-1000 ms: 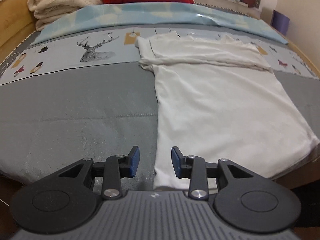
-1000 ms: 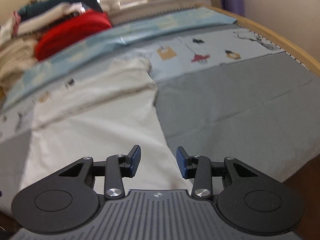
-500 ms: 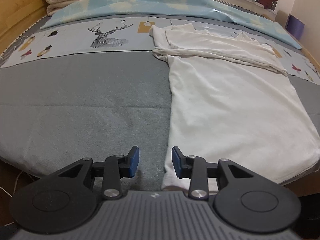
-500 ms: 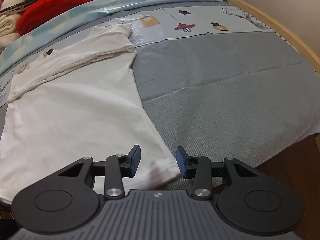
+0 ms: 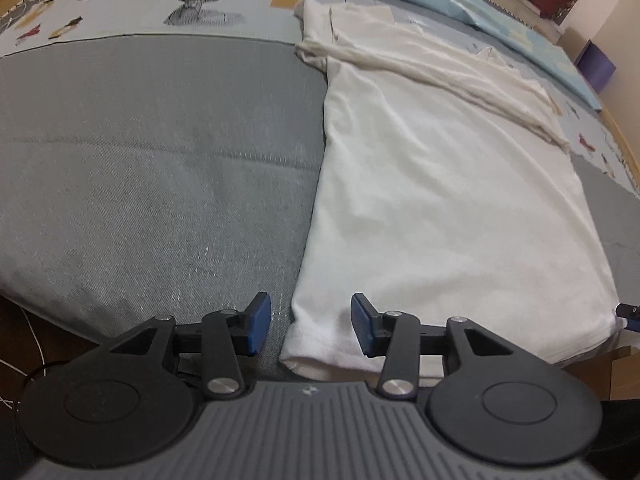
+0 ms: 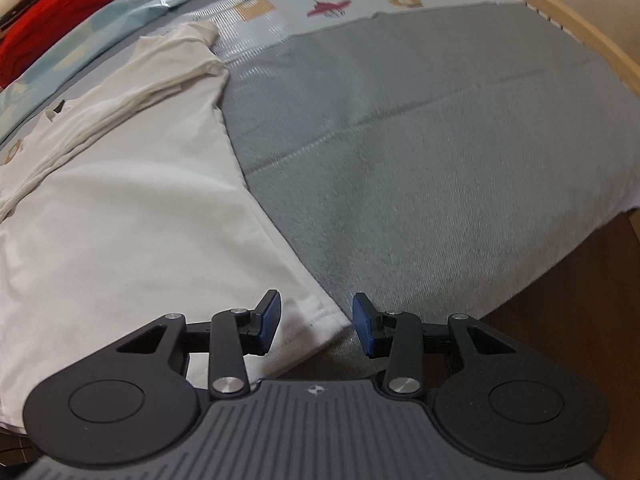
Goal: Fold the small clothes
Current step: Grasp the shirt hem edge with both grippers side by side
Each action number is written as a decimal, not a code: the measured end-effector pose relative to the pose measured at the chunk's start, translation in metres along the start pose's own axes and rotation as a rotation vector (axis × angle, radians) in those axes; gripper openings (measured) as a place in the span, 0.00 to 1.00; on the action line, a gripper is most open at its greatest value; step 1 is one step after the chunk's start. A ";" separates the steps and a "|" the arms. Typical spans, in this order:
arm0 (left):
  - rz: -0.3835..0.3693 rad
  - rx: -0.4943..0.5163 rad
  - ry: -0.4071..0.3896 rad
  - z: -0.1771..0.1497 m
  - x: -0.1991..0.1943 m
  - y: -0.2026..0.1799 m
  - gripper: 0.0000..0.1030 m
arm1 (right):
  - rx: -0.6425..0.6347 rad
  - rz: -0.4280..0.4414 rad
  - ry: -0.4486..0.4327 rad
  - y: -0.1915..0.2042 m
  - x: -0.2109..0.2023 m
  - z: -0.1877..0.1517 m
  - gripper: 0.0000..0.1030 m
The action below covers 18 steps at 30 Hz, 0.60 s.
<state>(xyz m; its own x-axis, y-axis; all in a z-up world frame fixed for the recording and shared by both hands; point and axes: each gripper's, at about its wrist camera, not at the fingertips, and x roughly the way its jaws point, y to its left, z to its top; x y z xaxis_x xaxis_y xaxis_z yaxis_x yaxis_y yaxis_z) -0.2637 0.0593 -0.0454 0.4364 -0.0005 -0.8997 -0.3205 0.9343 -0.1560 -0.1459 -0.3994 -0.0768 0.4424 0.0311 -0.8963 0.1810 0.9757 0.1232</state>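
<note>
1. The white shirt [image 5: 440, 200] lies flat on the grey bed cover [image 5: 160, 168], hem at the bed's near edge, top part folded over.
2. The left gripper [image 5: 311, 326] has just been opening; its jaws straddle the hem's left corner without pressing.
3. The right gripper [image 6: 316, 324] is parted over the hem's right corner, nothing pinched.

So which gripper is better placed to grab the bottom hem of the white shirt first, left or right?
Both, nearly equally. The left gripper frames the white shirt's near left hem corner between open jaws, which have just been opening. The right gripper frames the right corner the same way. Neither pinches cloth yet.
</note>
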 end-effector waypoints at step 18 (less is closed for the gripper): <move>0.033 0.035 -0.093 0.001 -0.034 0.009 0.04 | -0.140 0.138 -0.045 0.028 -0.019 -0.006 0.08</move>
<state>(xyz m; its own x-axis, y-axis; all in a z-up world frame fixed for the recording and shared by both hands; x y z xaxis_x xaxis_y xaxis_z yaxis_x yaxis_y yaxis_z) -0.2801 0.0679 -0.0158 0.5027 0.0623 -0.8622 -0.3072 0.9452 -0.1109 -0.1546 -0.3716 -0.0592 0.4938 0.1605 -0.8546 -0.0064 0.9835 0.1809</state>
